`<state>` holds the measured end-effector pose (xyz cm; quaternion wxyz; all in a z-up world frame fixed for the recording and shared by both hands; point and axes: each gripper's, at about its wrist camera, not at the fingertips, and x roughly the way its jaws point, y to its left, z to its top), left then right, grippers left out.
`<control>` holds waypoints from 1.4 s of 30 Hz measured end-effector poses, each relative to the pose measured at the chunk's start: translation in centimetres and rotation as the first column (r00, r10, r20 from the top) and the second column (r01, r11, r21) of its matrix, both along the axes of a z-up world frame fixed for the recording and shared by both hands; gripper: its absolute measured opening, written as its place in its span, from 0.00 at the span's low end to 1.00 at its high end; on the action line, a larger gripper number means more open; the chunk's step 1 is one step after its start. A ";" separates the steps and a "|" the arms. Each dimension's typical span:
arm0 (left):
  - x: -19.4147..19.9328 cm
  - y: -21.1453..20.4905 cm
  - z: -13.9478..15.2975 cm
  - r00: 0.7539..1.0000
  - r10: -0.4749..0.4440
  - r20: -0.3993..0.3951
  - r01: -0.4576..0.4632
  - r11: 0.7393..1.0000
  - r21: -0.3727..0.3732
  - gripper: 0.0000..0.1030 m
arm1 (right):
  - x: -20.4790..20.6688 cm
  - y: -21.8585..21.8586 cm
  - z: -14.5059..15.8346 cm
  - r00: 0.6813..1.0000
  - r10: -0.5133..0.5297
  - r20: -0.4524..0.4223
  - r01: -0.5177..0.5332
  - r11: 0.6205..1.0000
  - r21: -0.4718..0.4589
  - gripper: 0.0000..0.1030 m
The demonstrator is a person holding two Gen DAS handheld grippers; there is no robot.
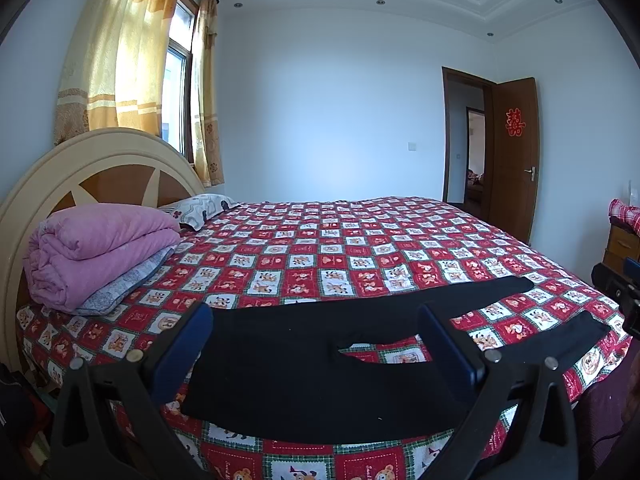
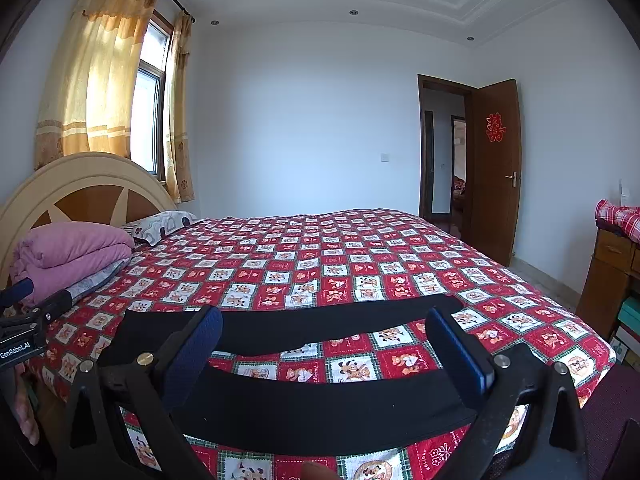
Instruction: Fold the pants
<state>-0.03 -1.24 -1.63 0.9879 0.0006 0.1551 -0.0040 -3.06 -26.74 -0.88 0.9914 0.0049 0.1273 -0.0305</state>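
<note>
Scene: We stand at the near edge of a bed (image 1: 360, 240) with a red checked cover, a black pair of pants (image 1: 320, 360) laid flat near that edge, legs spread apart in a V.
Left tongs (image 1: 316, 340): Wide apart, holding nothing, hovering over the waist end of the pants.
Right tongs (image 2: 324, 344): Also wide and empty, framing the two legs.
Progress: By our reading, no fold has been made yet.
Risk: We judge that pinching only the top layer of the thin black cloth would drag one layer and leave the fold crooked; catching the bed cover along with it would pull the cover up too.
Risk two: Uneven lifts by the two tongs could twist the legs over each other.
Left view only: The crotch, where the legs join, and the waist.
Right view only: The near leg's full run, and the other tongs at the left edge.
</note>
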 end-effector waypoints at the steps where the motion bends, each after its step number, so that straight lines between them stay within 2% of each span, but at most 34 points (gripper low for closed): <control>1: 0.0 0.0 0.0 1.000 0.000 -0.001 0.000 1.000 0.000 1.00 | -0.1 0.0 -0.1 1.000 0.001 0.000 -0.001 1.000 0.000 0.99; 42: 0.0 -0.1 -0.5 1.000 -0.001 -0.010 0.001 1.000 -0.004 1.00 | 0.3 0.6 -1.2 1.000 0.005 -0.020 -0.005 1.000 -0.011 0.99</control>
